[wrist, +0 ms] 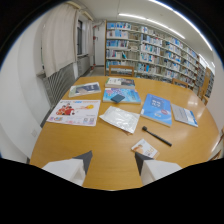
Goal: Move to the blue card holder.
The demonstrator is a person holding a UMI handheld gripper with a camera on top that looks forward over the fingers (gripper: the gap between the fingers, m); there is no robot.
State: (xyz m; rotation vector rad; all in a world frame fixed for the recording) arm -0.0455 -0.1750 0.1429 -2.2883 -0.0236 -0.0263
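Observation:
My gripper point(113, 159) is open above the near part of a round wooden table point(65, 145), with nothing between its fingers. A small dark blue square item point(117, 98), possibly the card holder, lies on a light blue brochure point(125, 95) well beyond the fingers, toward the table's far side. I cannot tell its exact shape from here. A larger blue booklet point(156, 108) lies to the right of it.
Just ahead of the right finger lies a small printed card point(144, 147), with a black stick point(156, 136) beyond it. A clear plastic sleeve point(120, 119), a colourful leaflet point(75, 113) and more brochures cover the middle. Bookshelves point(150, 50) and a radiator point(60, 80) stand behind.

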